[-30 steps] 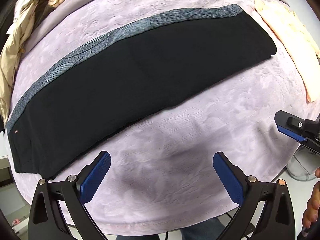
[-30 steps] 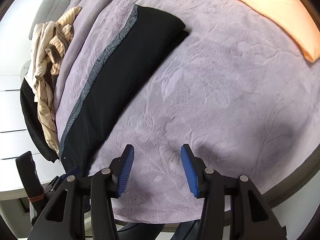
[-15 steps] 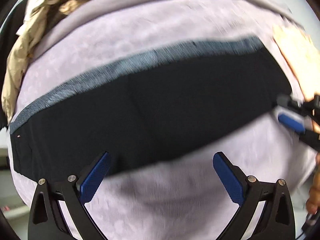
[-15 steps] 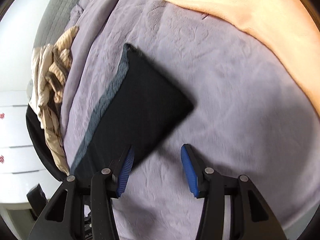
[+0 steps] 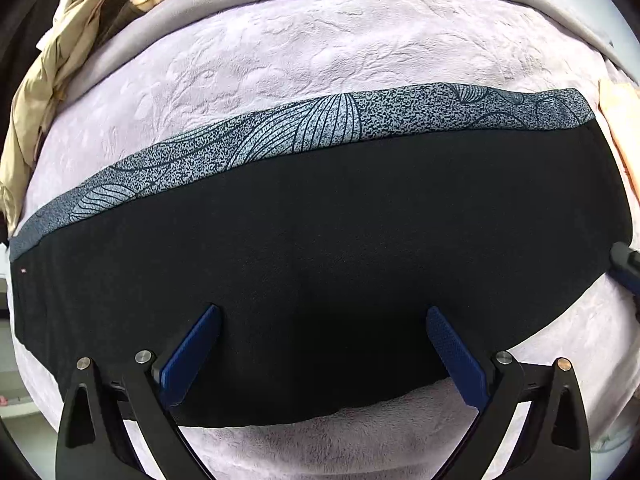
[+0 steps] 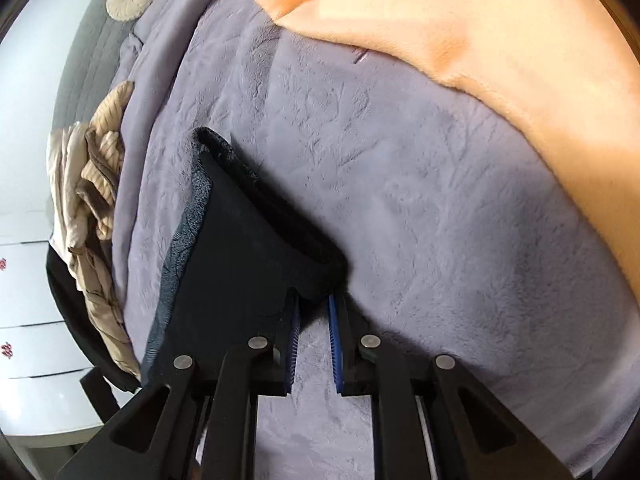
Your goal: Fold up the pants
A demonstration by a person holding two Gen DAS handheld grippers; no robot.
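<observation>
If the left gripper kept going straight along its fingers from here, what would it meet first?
The black pants. The left gripper is open, its fingers spread over the black fabric, so going on would likely press into the pants and the lilac blanket beneath. Its height above the cloth is unclear.

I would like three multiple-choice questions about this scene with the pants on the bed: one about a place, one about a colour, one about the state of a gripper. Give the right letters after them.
1. Where on the pants does the patterned grey band run?
A. along the far long edge
B. across the middle
C. along the near edge

2. What colour is the cloth lying at the blanket's far right?
A. green
B. peach
C. red

3. How is the left gripper?
A. shut on the pants
B. open above the pants
C. out of view

Answers: 1 A, the band borders the side away from the camera. 2 B, pale orange fabric. 3 B, its blue pads stand wide apart.
</observation>
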